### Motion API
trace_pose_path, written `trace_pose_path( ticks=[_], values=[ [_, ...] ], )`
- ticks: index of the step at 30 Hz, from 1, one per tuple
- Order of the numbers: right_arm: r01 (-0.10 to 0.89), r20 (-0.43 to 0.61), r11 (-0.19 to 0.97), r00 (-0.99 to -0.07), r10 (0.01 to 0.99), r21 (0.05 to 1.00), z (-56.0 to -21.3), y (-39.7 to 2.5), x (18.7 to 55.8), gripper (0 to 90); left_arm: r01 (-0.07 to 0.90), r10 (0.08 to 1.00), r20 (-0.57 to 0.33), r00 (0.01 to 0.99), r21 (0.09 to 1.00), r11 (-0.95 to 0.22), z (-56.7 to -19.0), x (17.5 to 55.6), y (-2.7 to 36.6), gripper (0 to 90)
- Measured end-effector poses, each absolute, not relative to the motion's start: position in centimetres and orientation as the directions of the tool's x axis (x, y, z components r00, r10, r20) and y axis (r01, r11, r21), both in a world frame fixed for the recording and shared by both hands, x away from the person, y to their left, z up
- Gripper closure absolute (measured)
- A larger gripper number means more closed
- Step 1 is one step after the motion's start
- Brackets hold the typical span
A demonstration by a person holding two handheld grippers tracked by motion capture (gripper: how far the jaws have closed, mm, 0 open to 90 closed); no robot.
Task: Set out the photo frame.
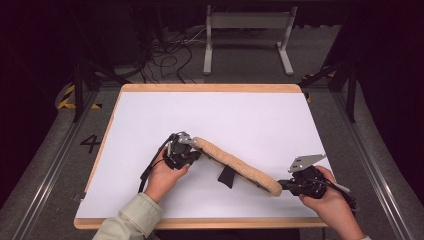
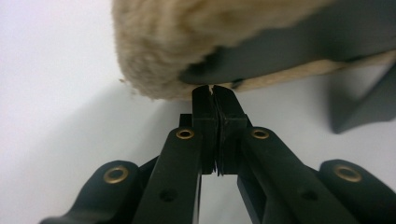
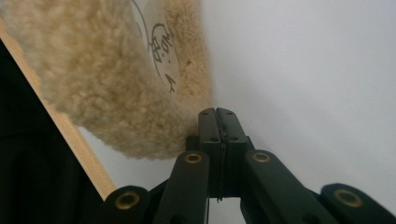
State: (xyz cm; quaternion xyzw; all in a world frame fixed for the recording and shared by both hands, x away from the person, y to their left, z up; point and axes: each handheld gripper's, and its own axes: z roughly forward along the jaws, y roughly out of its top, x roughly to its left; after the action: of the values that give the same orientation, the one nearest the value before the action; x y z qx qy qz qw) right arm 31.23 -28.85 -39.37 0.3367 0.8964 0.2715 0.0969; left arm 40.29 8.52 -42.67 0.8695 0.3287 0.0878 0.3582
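Note:
A long tan fleece pad [image 1: 235, 162] stretches slantwise over the white table top [image 1: 225, 115], held at both ends. My left gripper [image 1: 196, 151] is shut on its upper-left end, and my right gripper [image 1: 280, 185] is shut on its lower-right end. A black flap [image 1: 226, 176] hangs under the pad's middle. In the left gripper view my left gripper [image 2: 213, 89] pinches the pad's [image 2: 177, 42] edge just below its dark backing [image 2: 299, 46]. In the right gripper view my right gripper [image 3: 217, 112] pinches the pad's [image 3: 88, 79] rim, near a white label [image 3: 159, 42] with handwriting.
The table has a wooden rim [image 1: 210, 88]. A person's hands hold both grippers near the front edge. Behind the table stand a grey metal frame [image 1: 247, 30] and loose cables [image 1: 170, 55] on the floor. A wooden edge [image 3: 70, 135] runs beside the pad in the right gripper view.

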Motion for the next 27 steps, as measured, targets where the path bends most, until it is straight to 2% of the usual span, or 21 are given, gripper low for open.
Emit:
trace_pose_path(
  ticks=[6, 8, 16, 27],
  values=[
    [0.559, 0.003, 0.617, -0.742, 0.670, 0.553, -39.2, -29.2, 31.5, 90.0, 0.448, 0.558, -0.098, 0.824, 0.715, -0.536, -41.9, 37.3, 8.5, 88.4],
    [0.562, 0.006, 0.614, -0.740, 0.672, 0.554, -39.3, -29.2, 31.6, 90.0, 0.389, 0.504, -0.076, 0.860, 0.738, -0.552, -41.7, 36.5, 8.0, 87.7],
    [0.563, 0.007, 0.614, -0.740, 0.672, 0.553, -39.5, -29.0, 31.7, 90.0, 0.330, 0.404, -0.105, 0.909, 0.772, -0.543, -41.6, 34.5, 5.3, 89.5],
    [0.573, 0.014, 0.600, -0.729, 0.684, 0.559, -39.6, -29.3, 31.8, 90.0, 0.274, 0.350, -0.077, 0.933, 0.784, -0.557, -42.7, 33.6, 0.8, 90.0]
  ],
)
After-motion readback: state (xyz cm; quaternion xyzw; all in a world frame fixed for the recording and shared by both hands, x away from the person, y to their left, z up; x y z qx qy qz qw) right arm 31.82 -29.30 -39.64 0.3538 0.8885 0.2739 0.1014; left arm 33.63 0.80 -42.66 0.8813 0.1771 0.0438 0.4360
